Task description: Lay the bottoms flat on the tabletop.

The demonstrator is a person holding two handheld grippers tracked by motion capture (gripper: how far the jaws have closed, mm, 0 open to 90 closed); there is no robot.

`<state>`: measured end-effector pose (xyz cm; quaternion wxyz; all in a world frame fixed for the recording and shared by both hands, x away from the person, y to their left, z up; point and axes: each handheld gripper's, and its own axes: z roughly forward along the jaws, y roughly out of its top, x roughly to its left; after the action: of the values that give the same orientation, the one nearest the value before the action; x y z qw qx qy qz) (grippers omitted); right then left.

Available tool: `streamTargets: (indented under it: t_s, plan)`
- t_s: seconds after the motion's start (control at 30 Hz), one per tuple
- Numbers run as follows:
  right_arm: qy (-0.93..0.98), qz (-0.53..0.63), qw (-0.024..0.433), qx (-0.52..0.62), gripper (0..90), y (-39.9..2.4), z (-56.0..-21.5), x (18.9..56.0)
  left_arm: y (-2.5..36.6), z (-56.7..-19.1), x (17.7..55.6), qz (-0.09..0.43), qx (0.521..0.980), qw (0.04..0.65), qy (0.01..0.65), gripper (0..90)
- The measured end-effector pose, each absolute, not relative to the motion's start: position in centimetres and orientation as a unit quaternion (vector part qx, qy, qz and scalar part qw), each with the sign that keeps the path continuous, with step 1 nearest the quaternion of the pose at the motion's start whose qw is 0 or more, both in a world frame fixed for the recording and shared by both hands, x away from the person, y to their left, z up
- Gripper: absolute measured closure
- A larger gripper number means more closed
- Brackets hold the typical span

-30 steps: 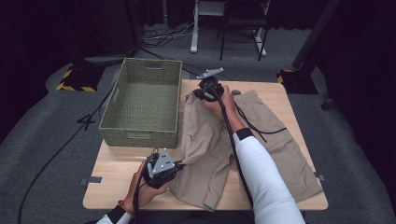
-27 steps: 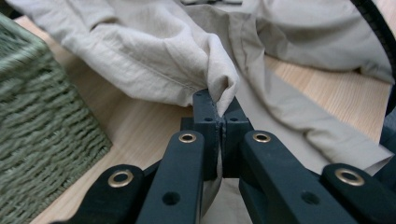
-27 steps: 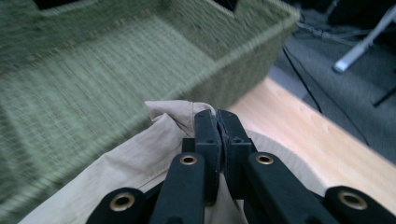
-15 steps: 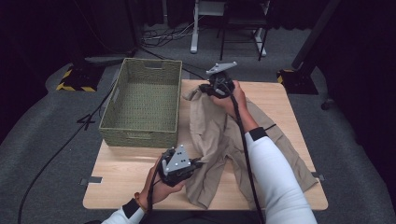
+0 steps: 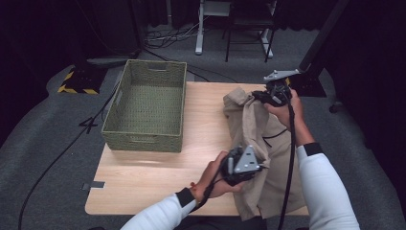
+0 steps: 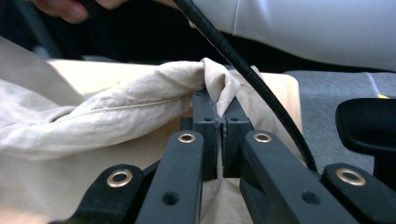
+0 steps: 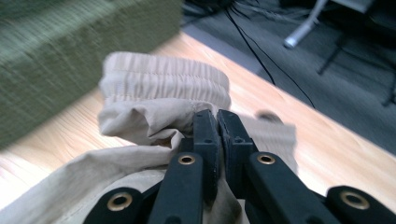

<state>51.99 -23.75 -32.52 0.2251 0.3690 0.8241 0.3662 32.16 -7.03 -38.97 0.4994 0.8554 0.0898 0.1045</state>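
Both tools are clamping the beige cotton trousers (image 5: pixel 268 158) along the right edge of the wooden tabletop (image 5: pixel 158 177): left tool (image 5: pixel 261 167) grasping a hem fold, right tool (image 5: pixel 256 95) grasping the waistband. Advise keeping the fabric taut while folding.

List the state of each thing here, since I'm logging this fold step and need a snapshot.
Beige cotton trousers: bunched, folded over to the table's right side, lifted at both pinched ends.
Green woven rectangular basket: upright, empty, on the table's left.
Light wooden table: bears basket and trousers.
Left tool: shut on trouser fabric.
Right tool: shut on fabric just below the elastic waistband.
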Motion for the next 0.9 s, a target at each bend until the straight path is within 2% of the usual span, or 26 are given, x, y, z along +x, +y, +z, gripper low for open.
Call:
streamTargets:
  t_s: [0.17,0.43,0.57,0.7,0.9]
  plan:
    - [0.824,0.335,0.218,0.401,86.5,-27.1,-35.2,52.3,-12.5,-43.0,32.9,0.082,0.892,0.438,0.072,87.7]
    - [0.834,0.273,0.202,0.434,85.7,-30.3,-40.3,52.6,-16.6,-47.2,33.3,0.059,0.931,0.356,0.052,86.5]
    - [0.832,0.266,0.195,0.446,85.4,-31.1,-41.9,52.6,-17.1,-48.4,33.2,0.05,0.944,0.324,0.041,85.6]
    - [0.832,0.257,0.189,0.453,85.3,-31.4,-43.1,52.7,-16.6,-48.4,33.4,0.044,0.946,0.319,0.04,87.0]
    - [0.836,0.25,0.184,0.453,85.4,-31.1,-43.9,52.8,-13.7,-48.2,33.9,0.043,0.95,0.309,0.032,88.5]
